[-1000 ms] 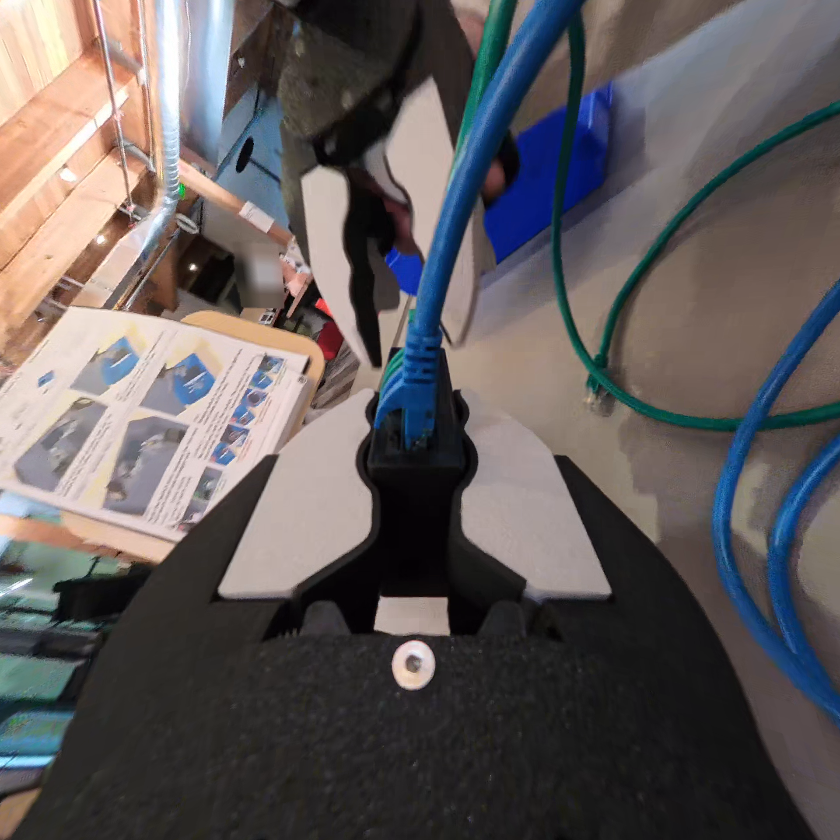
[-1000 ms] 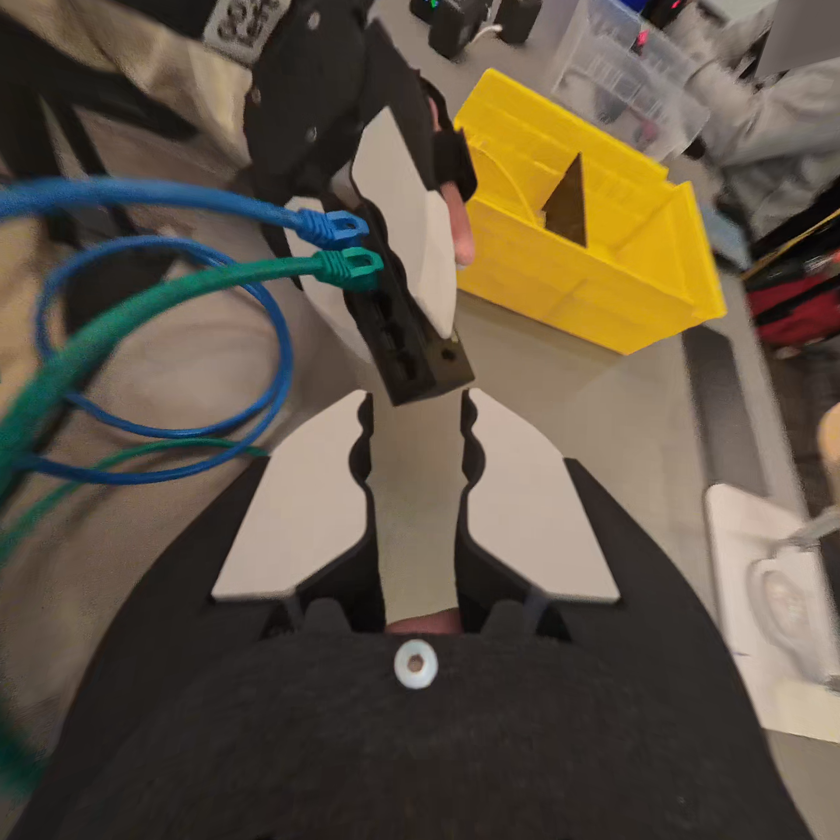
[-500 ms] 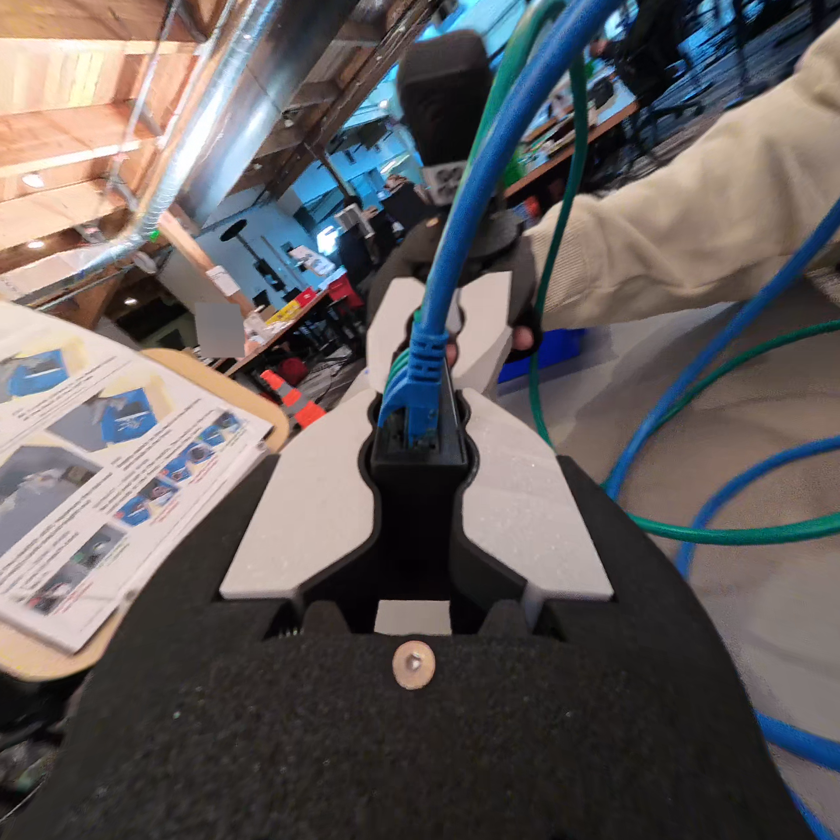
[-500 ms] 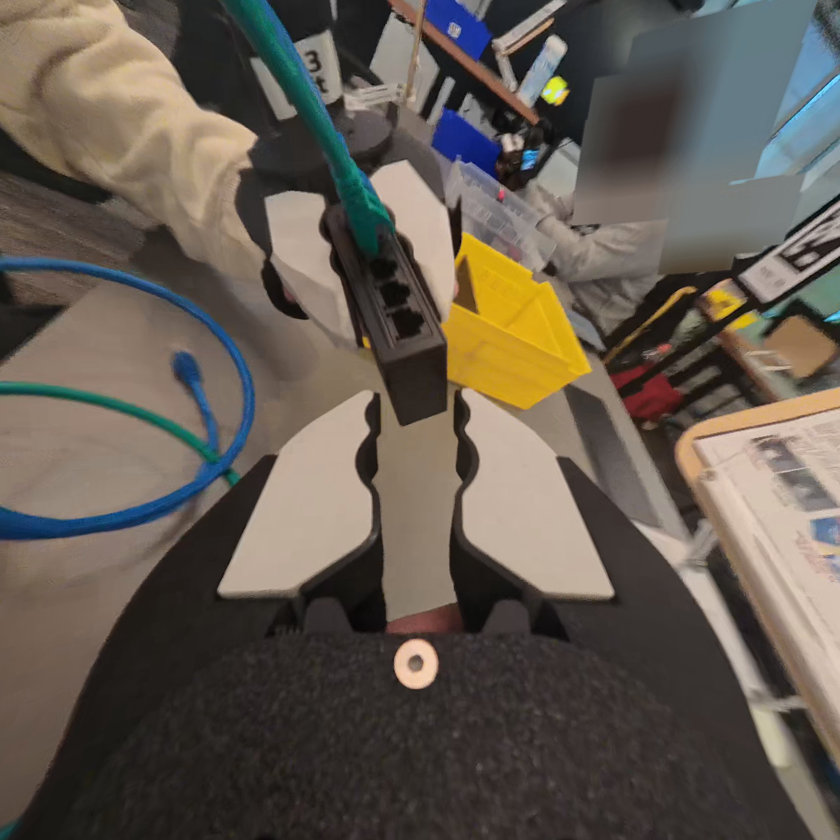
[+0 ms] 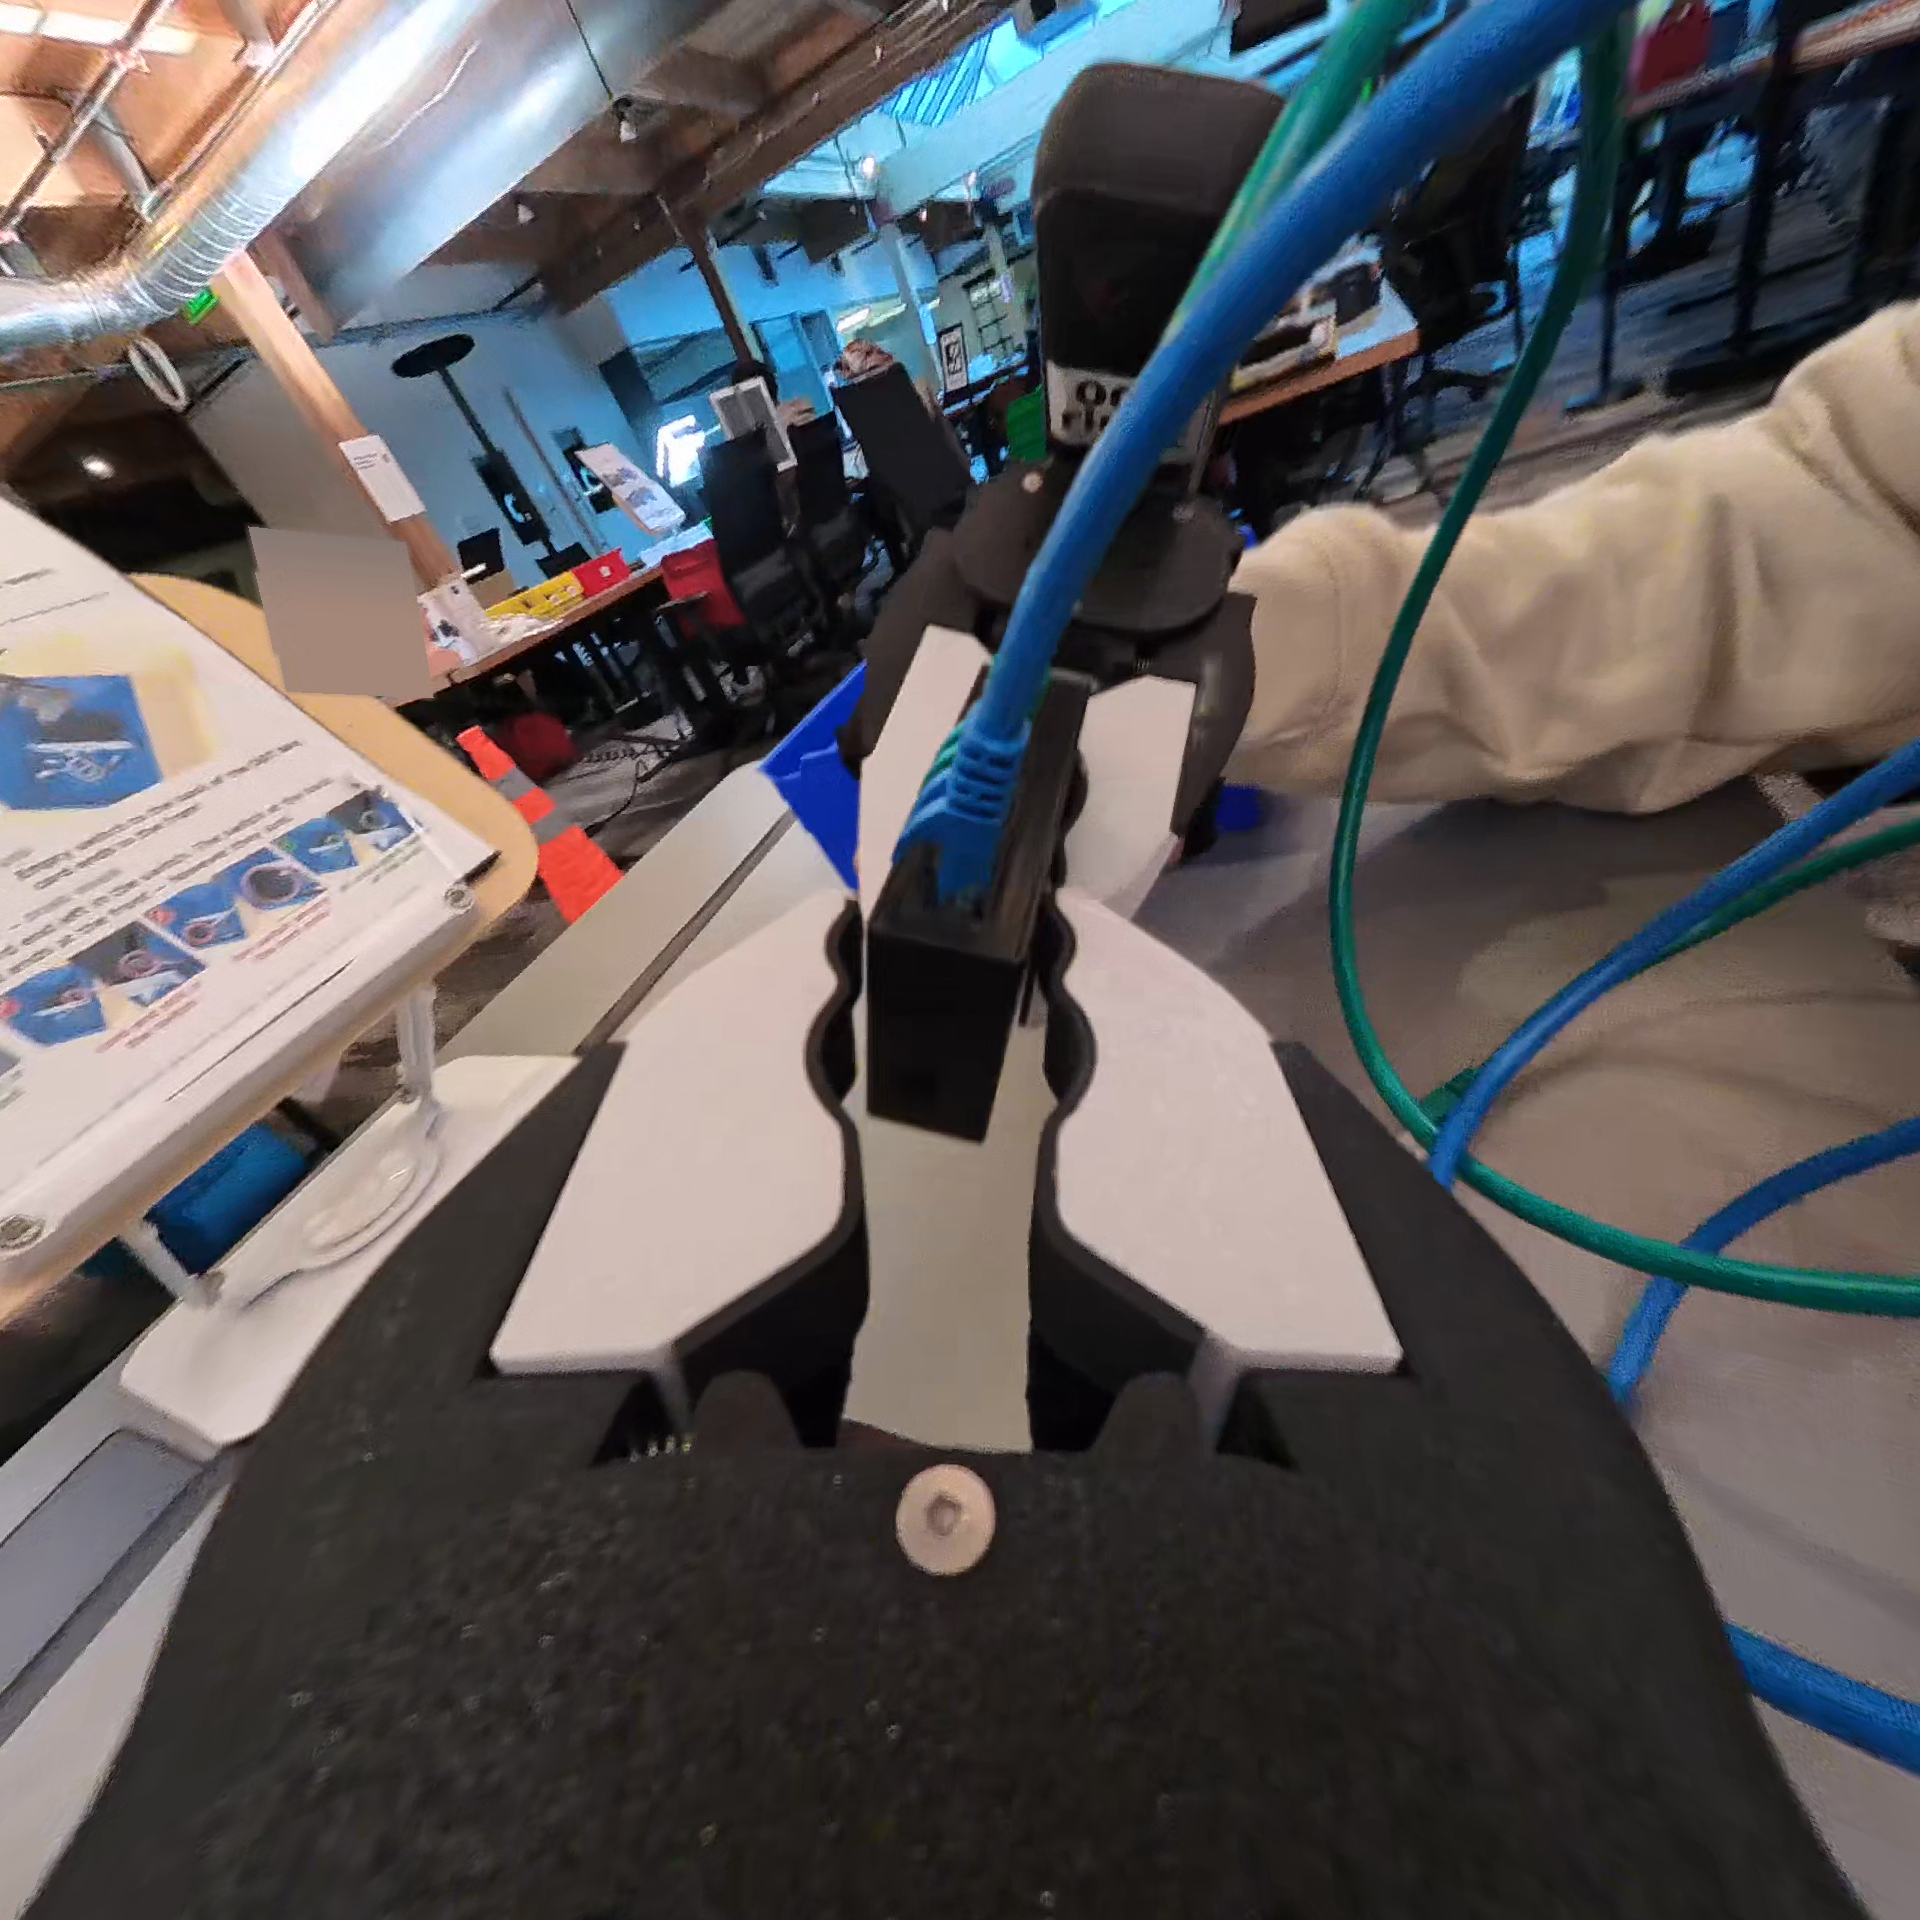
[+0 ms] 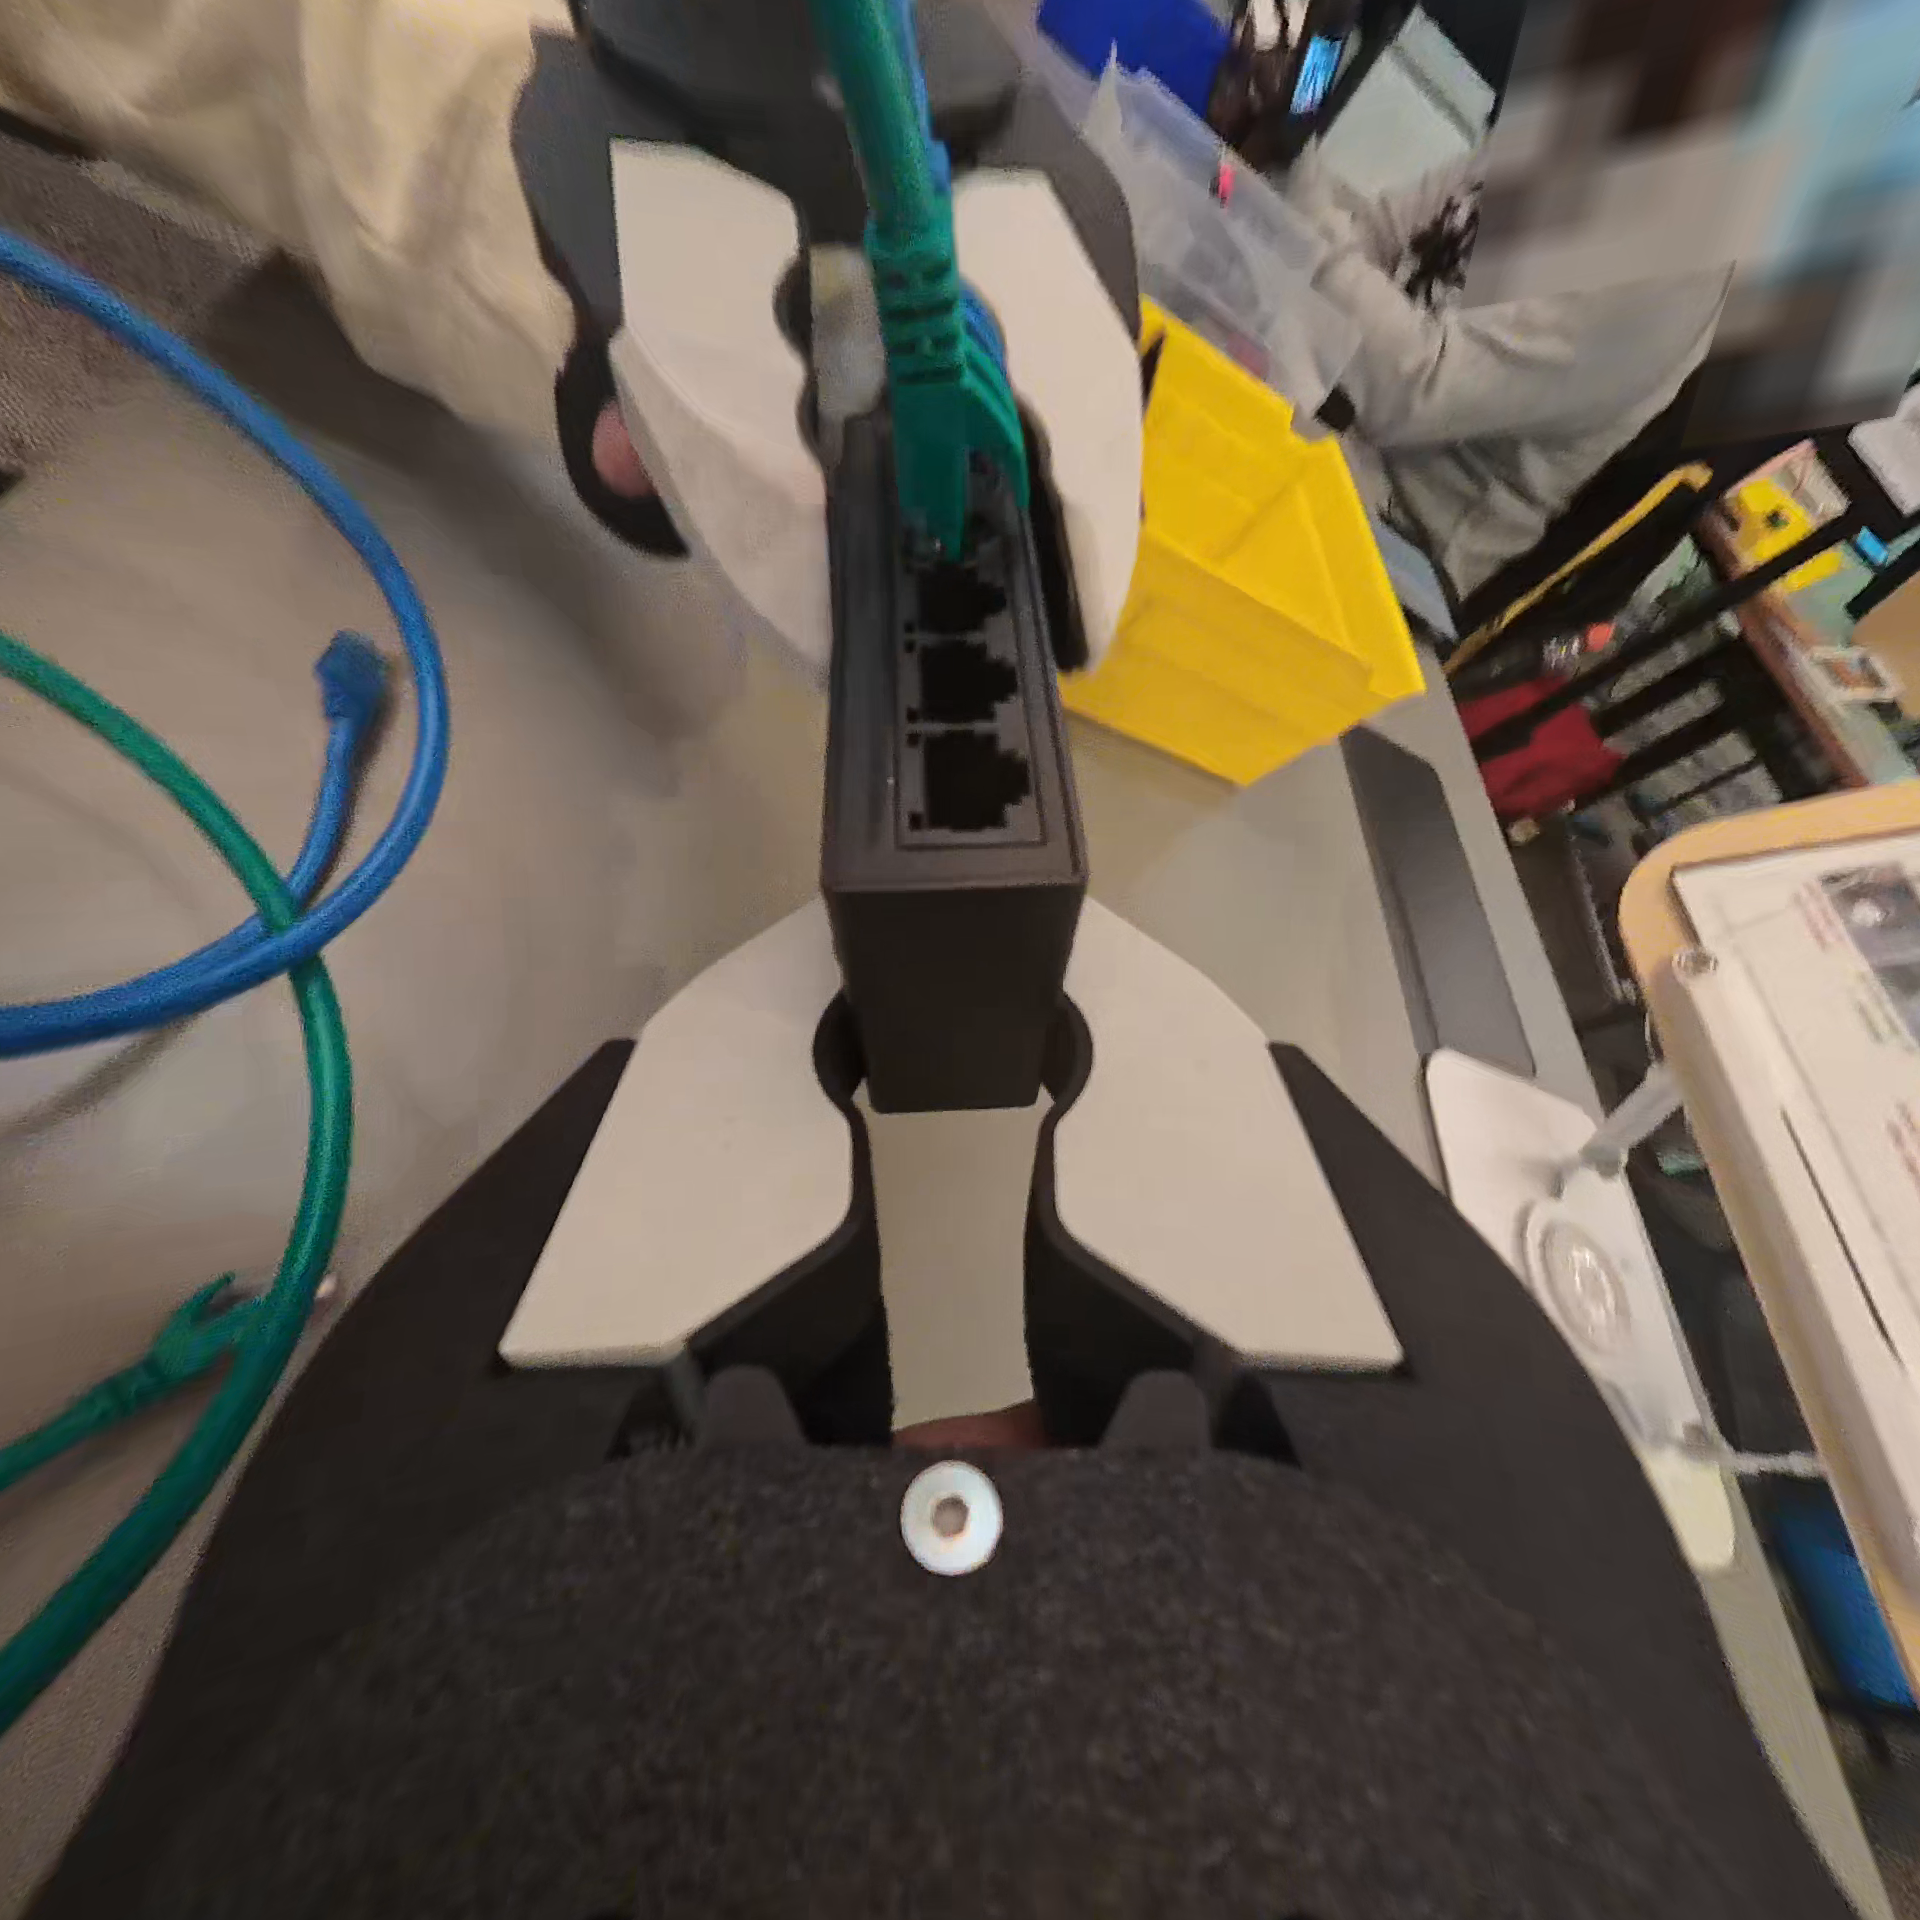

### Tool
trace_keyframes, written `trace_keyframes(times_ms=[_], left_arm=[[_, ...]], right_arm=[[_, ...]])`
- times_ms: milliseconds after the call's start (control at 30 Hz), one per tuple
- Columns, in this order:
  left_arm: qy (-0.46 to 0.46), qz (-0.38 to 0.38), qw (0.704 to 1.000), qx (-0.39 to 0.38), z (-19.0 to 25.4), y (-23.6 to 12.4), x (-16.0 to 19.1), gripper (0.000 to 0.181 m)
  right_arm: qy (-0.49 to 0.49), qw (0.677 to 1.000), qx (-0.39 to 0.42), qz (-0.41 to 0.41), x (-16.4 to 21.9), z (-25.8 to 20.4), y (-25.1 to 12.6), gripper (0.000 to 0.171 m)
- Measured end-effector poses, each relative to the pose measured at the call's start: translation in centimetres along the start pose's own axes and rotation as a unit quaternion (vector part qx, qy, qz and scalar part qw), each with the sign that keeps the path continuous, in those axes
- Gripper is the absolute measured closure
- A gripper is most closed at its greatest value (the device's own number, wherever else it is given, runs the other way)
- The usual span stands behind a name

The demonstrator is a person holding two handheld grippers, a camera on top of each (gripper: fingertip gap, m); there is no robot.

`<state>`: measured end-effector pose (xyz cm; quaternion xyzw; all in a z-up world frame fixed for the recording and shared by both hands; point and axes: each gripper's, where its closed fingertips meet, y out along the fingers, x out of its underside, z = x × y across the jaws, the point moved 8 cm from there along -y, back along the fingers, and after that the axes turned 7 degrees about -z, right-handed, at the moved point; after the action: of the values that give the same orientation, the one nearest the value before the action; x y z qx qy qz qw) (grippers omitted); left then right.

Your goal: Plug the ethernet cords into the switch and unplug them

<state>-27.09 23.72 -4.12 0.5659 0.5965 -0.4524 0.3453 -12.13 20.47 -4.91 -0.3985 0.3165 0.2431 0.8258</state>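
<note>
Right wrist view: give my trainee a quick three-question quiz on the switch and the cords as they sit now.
1. True or false: three ports of the switch stand empty.
2. What colour is the plugged connector nearest the empty ports: A blue, B green, C yellow?
3. Fill in: the loose blue plug lies on the ____.

Key: 1 true; 2 B; 3 table.

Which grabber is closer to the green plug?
Left. The left gripper has its fingers beside the black box end where the green plug goes in. The right gripper is at the opposite end, past three empty holes.
</note>
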Motion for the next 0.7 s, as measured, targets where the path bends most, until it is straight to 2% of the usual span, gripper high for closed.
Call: trace_keyframes(times_ms=[167,300,433,500,533,600,700], left_arm=[[0.045,-0.054,0.997,0.015,0.4,0.4,1.1,0.153],[0.047,-0.027,0.998,0.045,0.8,0.7,1.7,0.154],[0.046,-0.034,0.997,0.057,1.1,1.1,1.8,0.154],[0.035,-0.030,0.997,0.065,1.2,1.2,1.5,0.155],[0.040,-0.055,0.996,0.066,1.4,1.5,1.7,0.155],[0.069,-0.125,0.988,0.057,1.9,2.6,2.7,0.155],[0.074,-0.115,0.990,0.032,1.3,2.3,2.0,0.155]], right_arm=[[-0.018,0.997,-0.002,-0.070,0.8,-0.5,-0.6,0.141],[0.008,0.999,-0.014,0.048,-1.0,-0.5,-2.3,0.137],[-0.018,0.999,-0.026,0.026,-0.8,-1.2,-2.0,0.141],[-0.001,0.996,-0.032,0.080,-1.3,-1.3,-2.3,0.142],[0.003,0.995,-0.039,0.095,-1.5,-1.3,-2.4,0.142],[-0.026,0.996,-0.046,0.074,-2.3,-1.9,-1.7,0.141],[-0.046,0.997,-0.019,0.054,-2.8,-1.7,-1.8,0.141]])
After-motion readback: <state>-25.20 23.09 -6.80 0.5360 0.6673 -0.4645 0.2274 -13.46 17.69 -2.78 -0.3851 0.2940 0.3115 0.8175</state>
